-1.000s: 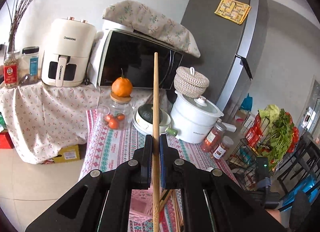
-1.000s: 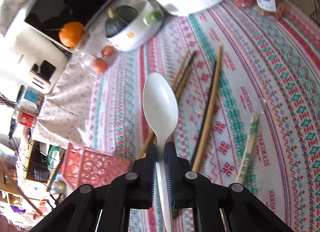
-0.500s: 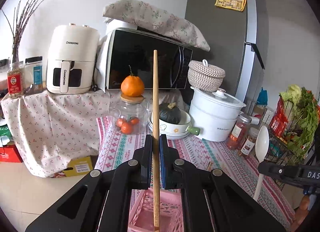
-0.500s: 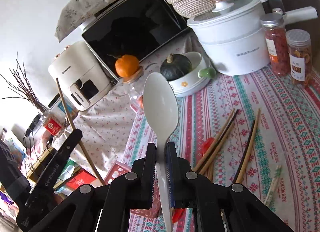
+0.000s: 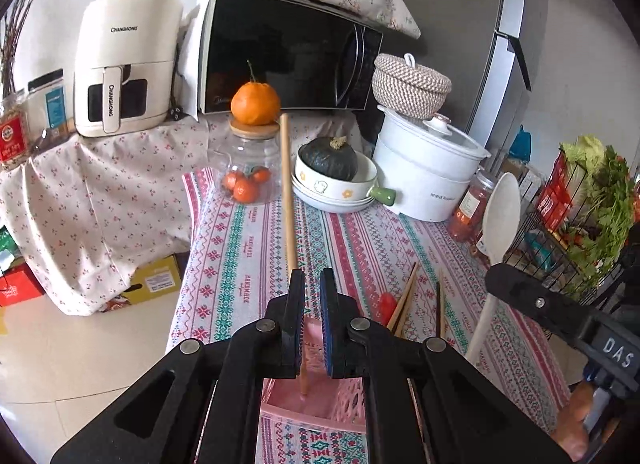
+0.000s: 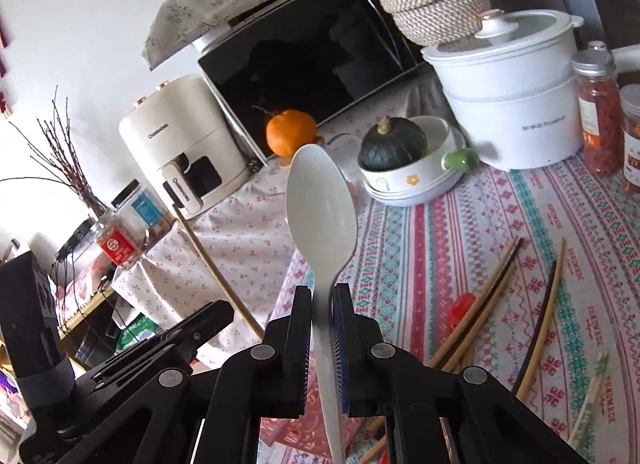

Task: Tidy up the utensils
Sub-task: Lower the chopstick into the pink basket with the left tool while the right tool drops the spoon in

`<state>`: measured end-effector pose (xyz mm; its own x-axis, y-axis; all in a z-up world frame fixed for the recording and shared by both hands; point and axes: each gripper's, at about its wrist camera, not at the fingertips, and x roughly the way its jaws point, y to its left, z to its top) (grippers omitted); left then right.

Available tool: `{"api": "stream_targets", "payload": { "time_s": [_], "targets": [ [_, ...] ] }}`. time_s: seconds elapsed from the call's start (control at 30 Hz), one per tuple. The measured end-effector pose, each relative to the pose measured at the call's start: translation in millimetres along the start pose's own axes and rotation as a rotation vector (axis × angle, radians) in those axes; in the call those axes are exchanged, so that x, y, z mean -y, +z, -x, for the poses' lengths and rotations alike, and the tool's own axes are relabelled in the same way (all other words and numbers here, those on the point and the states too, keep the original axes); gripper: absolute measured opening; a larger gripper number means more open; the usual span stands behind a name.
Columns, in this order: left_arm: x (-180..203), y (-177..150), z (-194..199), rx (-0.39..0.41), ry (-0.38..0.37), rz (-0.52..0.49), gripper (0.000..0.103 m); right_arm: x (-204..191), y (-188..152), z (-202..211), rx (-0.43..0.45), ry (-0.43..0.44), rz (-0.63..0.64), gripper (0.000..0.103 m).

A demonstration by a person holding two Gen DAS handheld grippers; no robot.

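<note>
Left wrist view: the patterned tablecloth (image 5: 240,264) carries a pink basket (image 5: 352,400) at its near edge. Above it the left gripper (image 5: 310,280) has its jaws slightly apart; the wooden chopstick (image 5: 287,183) leans on the left pad, its lower tip inside the basket. The right gripper (image 6: 322,292) is clamped on the white spoon (image 6: 322,215), bowl upward, near the loose chopsticks (image 6: 480,304).

Both black grippers, left gripper (image 5: 311,320) and right gripper (image 6: 322,328), have silver screws and blue-edged ribbed pads

Table (image 5: 240,248) w/ chopsticks (image 6: 476,300) (loose)
</note>
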<state>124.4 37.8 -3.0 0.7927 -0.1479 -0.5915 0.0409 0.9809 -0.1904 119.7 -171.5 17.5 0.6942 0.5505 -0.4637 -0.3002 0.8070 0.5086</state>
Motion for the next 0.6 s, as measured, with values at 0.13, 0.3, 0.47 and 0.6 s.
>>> {"api": "stream_targets", "payload": {
  "time_s": [0.13, 0.3, 0.47, 0.6],
  "targets": [
    [-9.2, 11.2, 22.8, -0.011, -0.025, 0.049, 0.010, -20.5, 3.9, -8.3, 0.039, 0.037, 0.008, 0.010],
    [-28.4, 11.0, 31.6, -0.097, 0.011, 0.128, 0.044, -46.9, -2.0, -31.5, 0.065, 0.035, 0.061, 0.011],
    [-44.7, 7.9, 30.4, -0.133, 0.007, 0.195, 0.044, -65.4, -15.1, -55.3, 0.007, 0.007, 0.151, 0.018],
    [-43.5, 6.8, 32.8, -0.145, -0.001, 0.188, 0.044, -60.0, -24.2, -53.9, -0.039, -0.039, 0.170, 0.021]
  ]
}}
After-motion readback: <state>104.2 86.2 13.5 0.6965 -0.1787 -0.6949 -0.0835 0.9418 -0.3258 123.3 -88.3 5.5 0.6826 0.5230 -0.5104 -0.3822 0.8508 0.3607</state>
